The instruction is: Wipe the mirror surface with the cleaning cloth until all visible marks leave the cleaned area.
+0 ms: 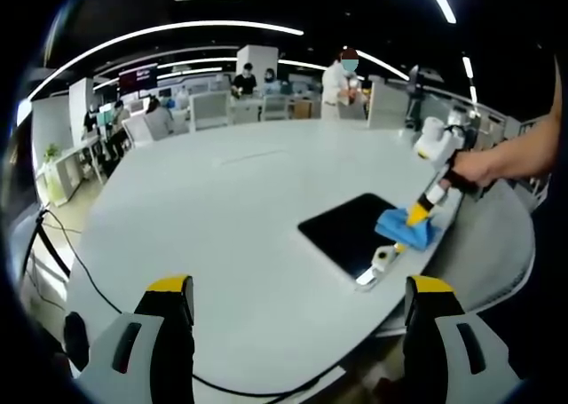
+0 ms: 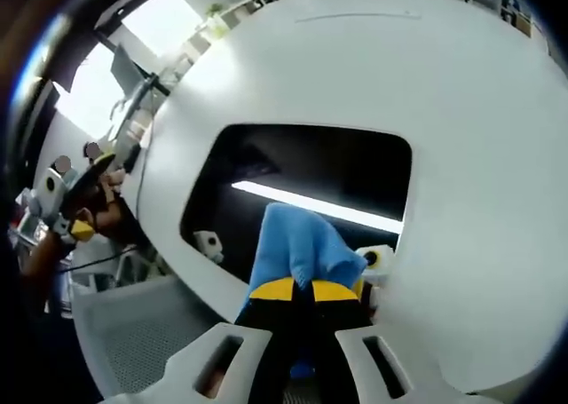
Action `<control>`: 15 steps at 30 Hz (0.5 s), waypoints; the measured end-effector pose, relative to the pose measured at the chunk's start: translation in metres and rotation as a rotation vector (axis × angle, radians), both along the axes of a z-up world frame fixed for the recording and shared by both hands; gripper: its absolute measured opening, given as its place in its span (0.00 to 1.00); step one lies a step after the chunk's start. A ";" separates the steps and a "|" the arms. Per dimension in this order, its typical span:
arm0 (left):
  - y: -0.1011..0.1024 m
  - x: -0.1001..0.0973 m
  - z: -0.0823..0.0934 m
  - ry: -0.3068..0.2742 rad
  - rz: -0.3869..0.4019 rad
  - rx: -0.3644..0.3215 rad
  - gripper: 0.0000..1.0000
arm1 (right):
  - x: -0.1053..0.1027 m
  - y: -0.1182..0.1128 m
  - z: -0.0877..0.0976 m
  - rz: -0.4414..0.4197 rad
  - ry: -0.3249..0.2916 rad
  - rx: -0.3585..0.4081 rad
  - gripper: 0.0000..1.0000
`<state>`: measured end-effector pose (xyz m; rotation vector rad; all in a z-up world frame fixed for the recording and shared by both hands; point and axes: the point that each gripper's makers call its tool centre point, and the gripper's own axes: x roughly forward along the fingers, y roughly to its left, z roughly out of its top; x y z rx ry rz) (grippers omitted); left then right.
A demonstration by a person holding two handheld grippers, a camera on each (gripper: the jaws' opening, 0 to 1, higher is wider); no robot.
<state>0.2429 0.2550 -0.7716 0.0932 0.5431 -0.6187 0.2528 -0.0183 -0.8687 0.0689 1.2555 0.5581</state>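
A dark rectangular mirror (image 1: pixel 346 235) lies flat on the white oval table (image 1: pixel 222 209), near its right edge. A blue cleaning cloth (image 1: pixel 406 228) rests on the mirror's right corner, and my right gripper (image 1: pixel 417 215), held by a hand, is shut on it from above. In the right gripper view the yellow-tipped jaws (image 2: pixel 302 290) pinch the blue cloth (image 2: pixel 297 244) against the mirror (image 2: pixel 293 169), which reflects a ceiling light strip. My left gripper (image 1: pixel 302 289) hovers open above the table's near edge, well left of the mirror, holding nothing.
A small white clip-like piece (image 1: pixel 383 257) sits at the mirror's near edge, and a second one (image 2: pixel 209 241) shows on the mirror. A black cable (image 1: pixel 80 262) trails off the table's left side. Desks, chairs and people stand beyond the far edge.
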 end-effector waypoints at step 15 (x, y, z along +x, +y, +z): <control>0.003 0.001 -0.002 0.006 -0.009 0.003 0.99 | 0.002 0.022 0.000 -0.002 -0.003 0.014 0.00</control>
